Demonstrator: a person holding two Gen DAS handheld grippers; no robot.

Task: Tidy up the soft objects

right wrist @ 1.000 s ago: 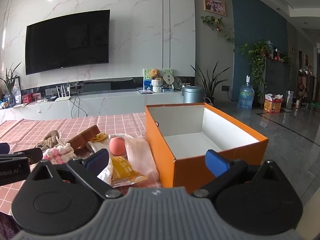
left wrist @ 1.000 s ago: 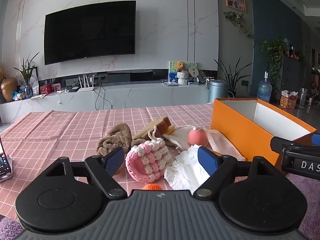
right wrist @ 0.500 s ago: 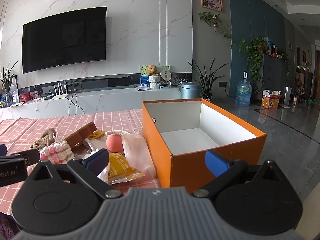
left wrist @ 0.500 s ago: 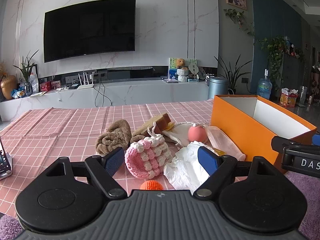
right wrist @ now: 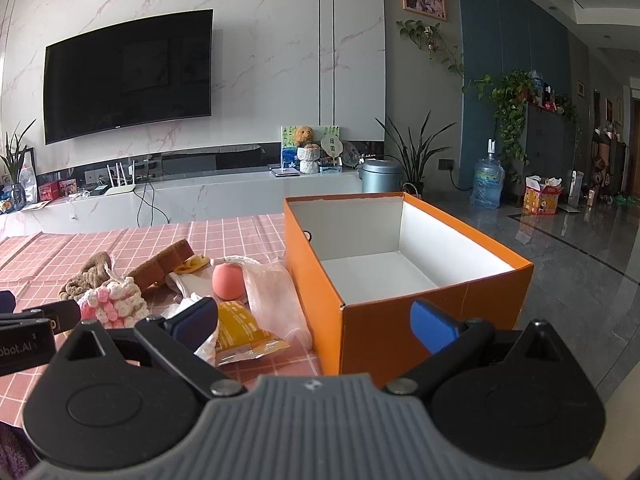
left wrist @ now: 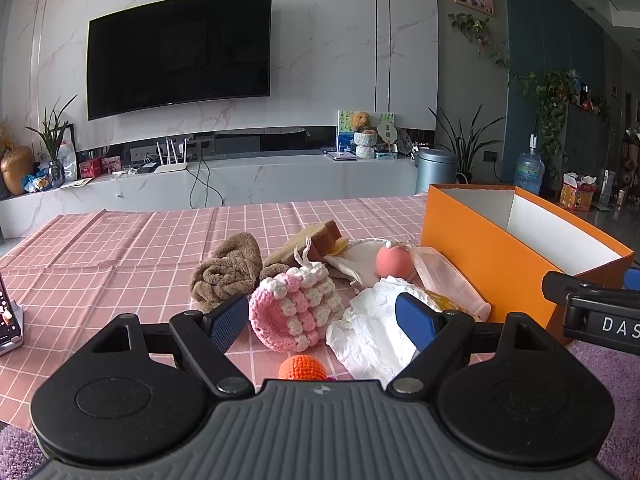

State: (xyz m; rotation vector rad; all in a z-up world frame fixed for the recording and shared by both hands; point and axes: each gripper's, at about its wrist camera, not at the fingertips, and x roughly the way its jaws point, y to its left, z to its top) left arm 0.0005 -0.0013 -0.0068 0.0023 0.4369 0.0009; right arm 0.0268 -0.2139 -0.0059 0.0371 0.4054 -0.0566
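Both the left gripper (left wrist: 322, 316) and right gripper (right wrist: 316, 322) hover with fingers apart, holding nothing, near the pink pouch (left wrist: 295, 309) and orange box (right wrist: 404, 276).

On the tabletop (left wrist: 120, 248), the soft things (left wrist: 296, 308) lay heaped just left of the box (left wrist: 480, 256).

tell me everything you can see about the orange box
The orange box is an open, lidless cardboard-looking carton, orange outside and white inside, with nothing visible in it. It stands upright on the pink checked tablecloth, right of the soft pile. A clear plastic bag lies against its left wall, which has a small hole.
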